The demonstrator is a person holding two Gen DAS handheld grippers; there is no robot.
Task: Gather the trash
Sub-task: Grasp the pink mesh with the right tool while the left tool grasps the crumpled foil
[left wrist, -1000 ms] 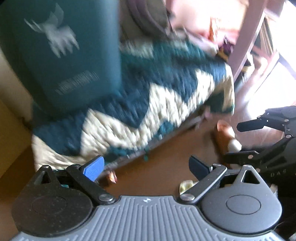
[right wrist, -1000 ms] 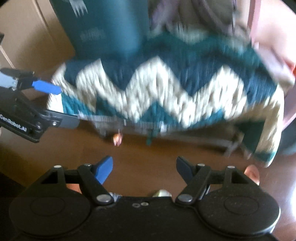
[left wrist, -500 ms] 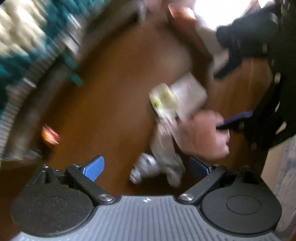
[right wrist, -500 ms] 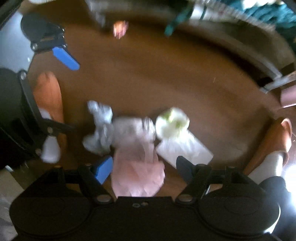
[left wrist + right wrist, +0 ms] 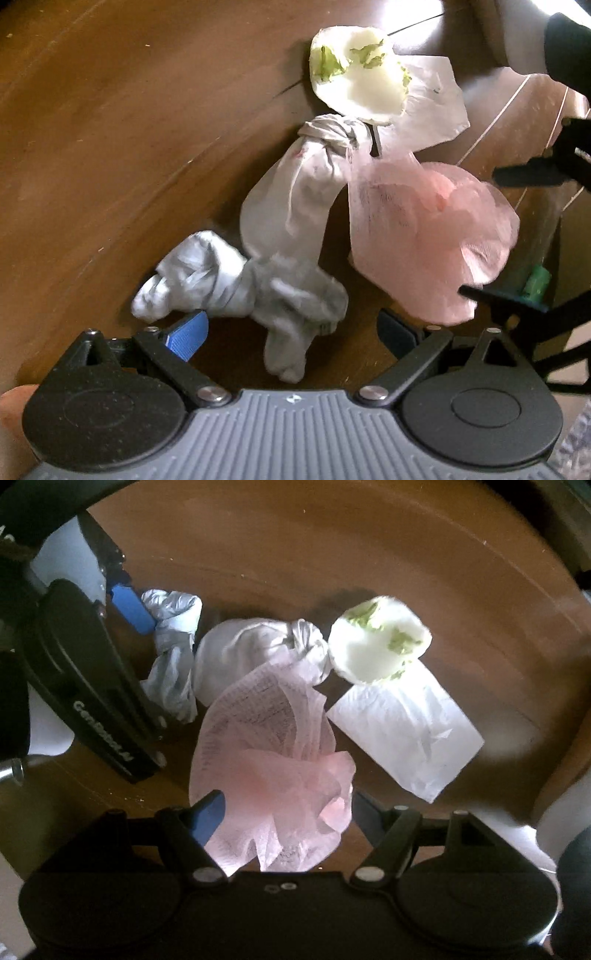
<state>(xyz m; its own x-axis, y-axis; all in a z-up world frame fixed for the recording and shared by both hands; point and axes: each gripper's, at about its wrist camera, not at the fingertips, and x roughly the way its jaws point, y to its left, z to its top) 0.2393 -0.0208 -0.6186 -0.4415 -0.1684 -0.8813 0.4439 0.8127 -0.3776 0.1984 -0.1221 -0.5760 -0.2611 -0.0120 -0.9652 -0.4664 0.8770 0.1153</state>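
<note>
The trash lies in a loose heap on the brown floor (image 5: 110, 110): a pink bag (image 5: 273, 775), a knotted white bag (image 5: 243, 653), a crumpled grey bag (image 5: 229, 280), a flat white paper (image 5: 406, 731) and a white cup (image 5: 376, 646) with green scraps on the paper's edge. The right gripper (image 5: 286, 812) has its fingers spread wide on either side of the pink bag's end, not pinching it. The left gripper (image 5: 291, 332), fingers also apart, hovers at the grey bag, its blue pad (image 5: 186, 334) just beside the crumple.
</note>
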